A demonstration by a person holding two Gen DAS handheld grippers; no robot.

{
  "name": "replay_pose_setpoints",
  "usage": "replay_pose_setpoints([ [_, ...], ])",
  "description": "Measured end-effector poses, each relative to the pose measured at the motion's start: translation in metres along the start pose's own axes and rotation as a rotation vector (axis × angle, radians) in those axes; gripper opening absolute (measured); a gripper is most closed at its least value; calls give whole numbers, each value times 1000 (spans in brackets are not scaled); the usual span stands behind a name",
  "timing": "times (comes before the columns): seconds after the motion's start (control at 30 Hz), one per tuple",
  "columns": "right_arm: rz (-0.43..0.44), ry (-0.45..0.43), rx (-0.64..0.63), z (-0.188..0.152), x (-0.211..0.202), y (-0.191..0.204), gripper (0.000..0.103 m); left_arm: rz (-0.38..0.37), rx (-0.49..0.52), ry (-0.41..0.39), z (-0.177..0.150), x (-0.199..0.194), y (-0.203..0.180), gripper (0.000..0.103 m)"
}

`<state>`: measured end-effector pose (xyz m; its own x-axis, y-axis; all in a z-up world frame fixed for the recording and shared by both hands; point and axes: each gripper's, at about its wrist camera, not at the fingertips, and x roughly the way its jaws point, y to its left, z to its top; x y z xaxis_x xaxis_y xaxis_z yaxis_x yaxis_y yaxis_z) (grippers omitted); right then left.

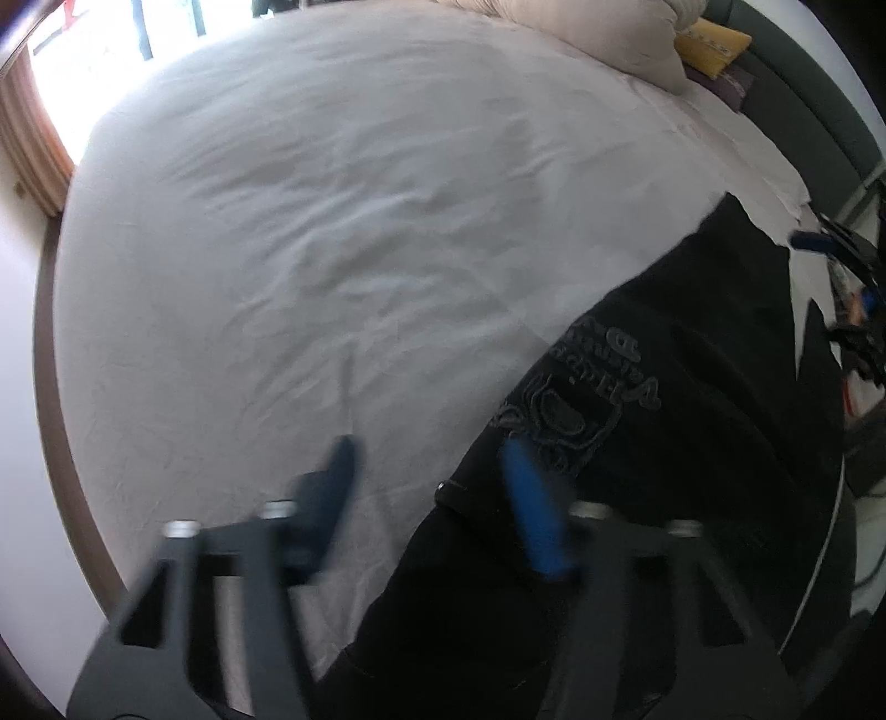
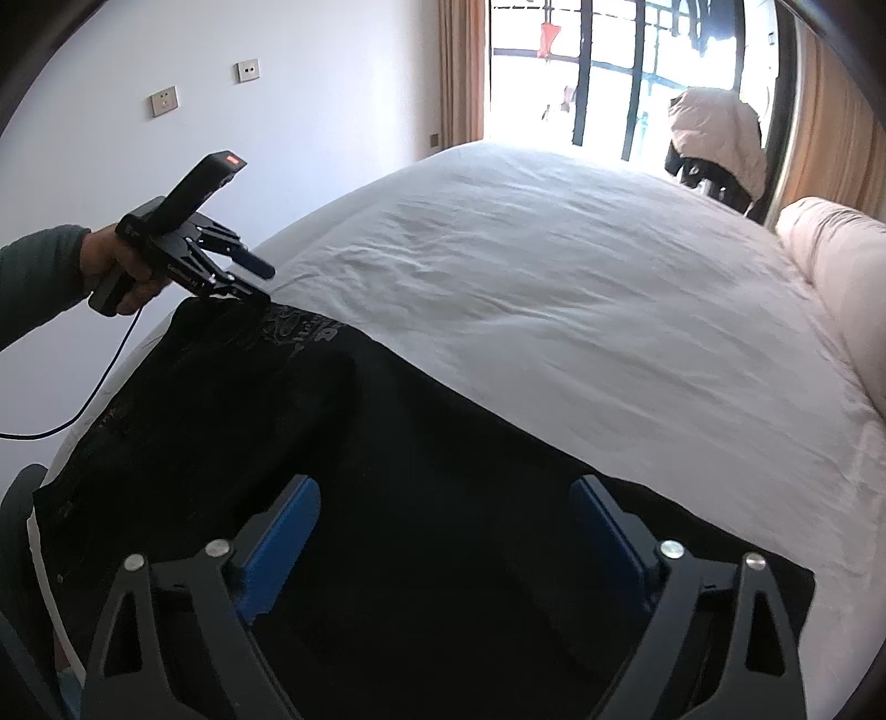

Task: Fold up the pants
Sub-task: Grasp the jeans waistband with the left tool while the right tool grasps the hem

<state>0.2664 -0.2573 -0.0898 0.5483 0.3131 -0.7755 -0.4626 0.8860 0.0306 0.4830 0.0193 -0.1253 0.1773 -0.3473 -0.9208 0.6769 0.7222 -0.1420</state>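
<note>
Black pants with a grey stitched crest lie flat near the edge of a bed with a white sheet. My left gripper hovers over the pants' edge: one blue finger over the cloth, the other over the sheet, the jaws apart and not pressing. In the right wrist view a hand holds this gripper at the far corner of the pants. My right gripper stands wide open just above the dark cloth, gripping nothing.
A beige duvet is bunched along one side of the bed, with a yellow item and a grey headboard beyond it. A bright window with curtains lies past the bed. A black cable hangs from the left gripper.
</note>
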Motion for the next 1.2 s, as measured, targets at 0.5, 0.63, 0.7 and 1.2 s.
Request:
replay_pose_setpoints([
  [0.5, 95, 46, -74, 24, 25, -7, 87, -14, 119, 136, 0, 21, -21, 38],
  [0.63, 107, 73, -82, 30, 34, -11, 87, -5, 162, 153, -2, 27, -28, 22],
  [0.7, 117, 93, -85, 36, 42, -13, 82, 23, 205, 166, -6, 31, -36, 12],
  [1.2, 106, 229, -284, 75, 113, 7, 52, 142, 359, -74, -45, -34, -90, 7],
])
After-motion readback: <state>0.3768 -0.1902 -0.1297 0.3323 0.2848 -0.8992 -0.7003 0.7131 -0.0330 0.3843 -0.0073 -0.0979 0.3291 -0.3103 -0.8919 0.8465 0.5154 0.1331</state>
